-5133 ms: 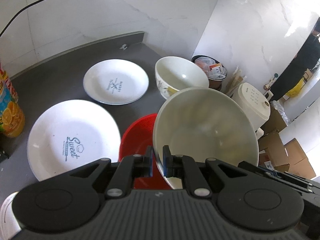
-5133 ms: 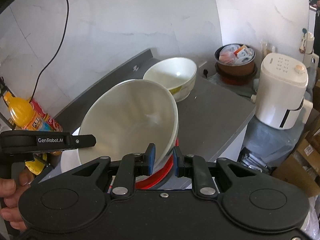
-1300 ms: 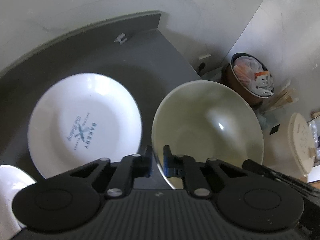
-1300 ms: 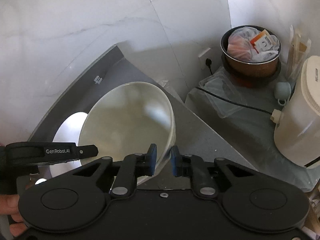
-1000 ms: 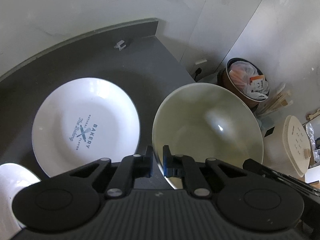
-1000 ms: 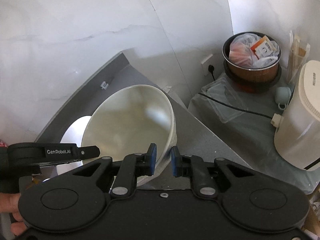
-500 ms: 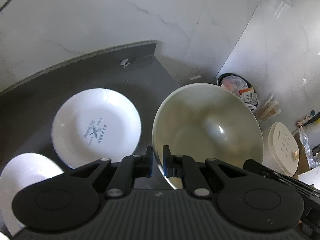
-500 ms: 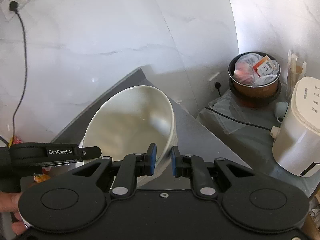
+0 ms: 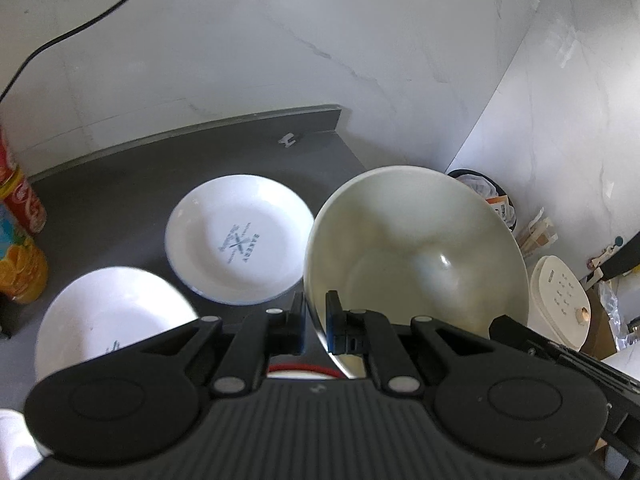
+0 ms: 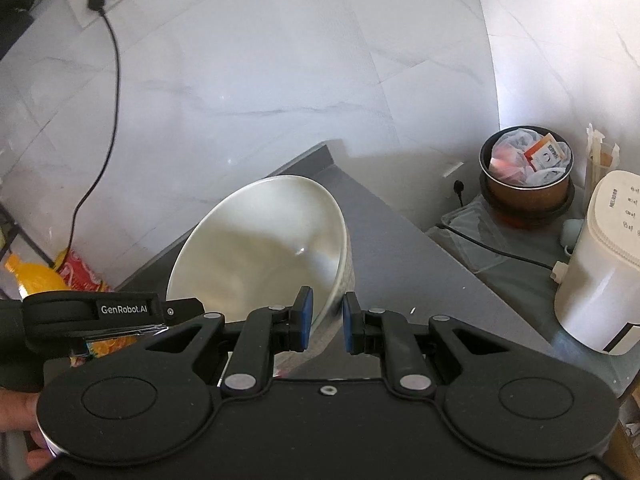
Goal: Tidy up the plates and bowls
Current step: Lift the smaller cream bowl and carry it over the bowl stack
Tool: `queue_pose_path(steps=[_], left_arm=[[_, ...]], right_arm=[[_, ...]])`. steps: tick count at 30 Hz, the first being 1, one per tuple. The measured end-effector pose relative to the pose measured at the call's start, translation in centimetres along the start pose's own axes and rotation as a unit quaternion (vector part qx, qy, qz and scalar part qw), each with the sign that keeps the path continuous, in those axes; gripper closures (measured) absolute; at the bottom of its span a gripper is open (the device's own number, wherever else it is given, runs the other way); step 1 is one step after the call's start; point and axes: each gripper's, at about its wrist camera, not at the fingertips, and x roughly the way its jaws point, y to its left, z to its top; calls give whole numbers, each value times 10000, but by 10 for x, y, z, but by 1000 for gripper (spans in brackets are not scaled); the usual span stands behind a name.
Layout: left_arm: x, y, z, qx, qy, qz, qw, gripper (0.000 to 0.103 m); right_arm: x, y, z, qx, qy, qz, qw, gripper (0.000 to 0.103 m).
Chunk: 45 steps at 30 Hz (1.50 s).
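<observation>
One cream bowl (image 9: 416, 252) and two white plates show over the dark surface (image 9: 120, 204). The left hand-held gripper (image 9: 316, 322) is clamped narrow on the bowl's near rim and holds it tilted, off the surface, just right of the printed plate (image 9: 240, 240). The right hand-held gripper (image 10: 325, 322) straddles the same bowl's (image 10: 260, 248) opposite rim with its blue pads (image 10: 306, 312) parted; whether they touch the wall I cannot tell.

The second plate (image 9: 108, 316) lies left of the printed plate, blurred and partly covered by the gripper body. A thin red edge (image 9: 300, 368) peeks under the bowl; what it belongs to is not clear.

Far left of the printed plate stand a red can (image 9: 20, 196) and an orange juice bottle (image 9: 20, 268), both cut off. Right of the bowl, lower down, sit a brown pot (image 10: 526, 184) stuffed with packets and a white appliance (image 10: 604, 272).
</observation>
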Motion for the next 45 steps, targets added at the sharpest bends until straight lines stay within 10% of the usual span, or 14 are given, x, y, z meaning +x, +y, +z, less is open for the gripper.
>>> queue_pose_path(steps=[45], left_arm=[[-36, 55, -96, -285, 469, 398, 9977, 95]], right_arm=[[-20, 36, -89, -325, 896, 89, 9954, 86]])
